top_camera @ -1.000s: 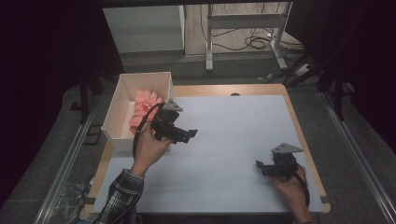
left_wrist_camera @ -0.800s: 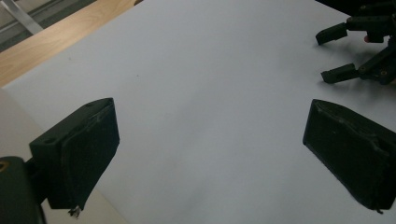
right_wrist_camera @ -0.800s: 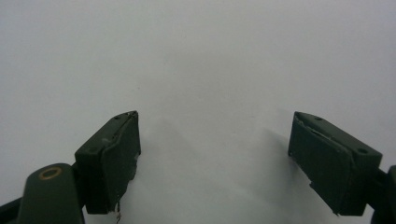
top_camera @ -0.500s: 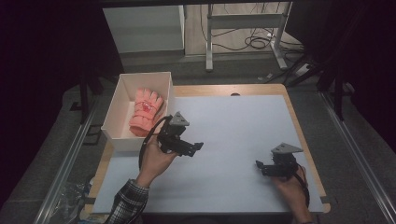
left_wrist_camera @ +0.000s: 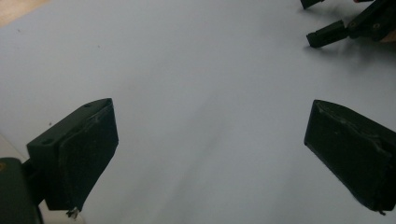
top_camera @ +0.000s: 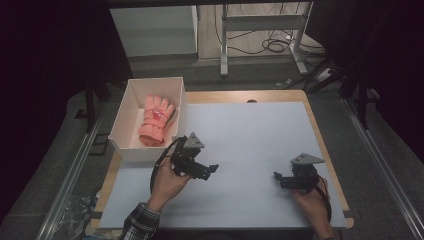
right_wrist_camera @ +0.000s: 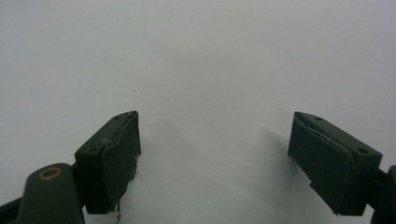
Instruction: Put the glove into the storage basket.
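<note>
Left hand is holding the left gripper low over the pale blue table mat, jaws pointing right toward the other tool; forearm in a plaid sleeve is entering from the near edge. Jaws are standing wide apart, nothing between them. Right hand is resting near the mat's right near corner, right gripper pointing left, jaws likewise released and empty. Pink glove is lying flat inside the white box at the far left, fingers toward the far side, cuff toward the near side, with a small red mark on its back; no legible writing.
</note>
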Action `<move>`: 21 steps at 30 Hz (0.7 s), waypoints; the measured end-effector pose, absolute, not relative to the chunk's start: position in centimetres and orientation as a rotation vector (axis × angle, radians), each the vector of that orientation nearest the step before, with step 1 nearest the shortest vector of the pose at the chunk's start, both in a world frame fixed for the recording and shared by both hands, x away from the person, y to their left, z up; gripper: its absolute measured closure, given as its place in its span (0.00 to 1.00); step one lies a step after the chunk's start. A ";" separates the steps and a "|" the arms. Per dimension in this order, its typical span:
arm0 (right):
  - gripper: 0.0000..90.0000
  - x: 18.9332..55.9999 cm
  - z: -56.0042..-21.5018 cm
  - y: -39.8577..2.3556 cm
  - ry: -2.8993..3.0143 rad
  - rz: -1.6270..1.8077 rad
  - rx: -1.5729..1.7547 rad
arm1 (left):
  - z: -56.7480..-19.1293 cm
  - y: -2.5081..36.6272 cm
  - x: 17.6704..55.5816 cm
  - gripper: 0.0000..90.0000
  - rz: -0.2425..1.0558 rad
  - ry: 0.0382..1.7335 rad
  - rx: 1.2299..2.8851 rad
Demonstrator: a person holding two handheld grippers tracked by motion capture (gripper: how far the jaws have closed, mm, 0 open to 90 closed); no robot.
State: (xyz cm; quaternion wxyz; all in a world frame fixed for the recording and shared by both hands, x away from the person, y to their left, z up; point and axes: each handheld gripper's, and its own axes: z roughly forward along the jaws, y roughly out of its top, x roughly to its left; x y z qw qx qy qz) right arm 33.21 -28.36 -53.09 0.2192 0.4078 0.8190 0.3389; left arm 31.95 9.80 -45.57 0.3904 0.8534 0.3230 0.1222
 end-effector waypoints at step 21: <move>0.19 33.2 -53.1 -28.3 2.265 0.938 1.128 | -51.3 10.5 30.5 0.03 0.291 0.833 2.192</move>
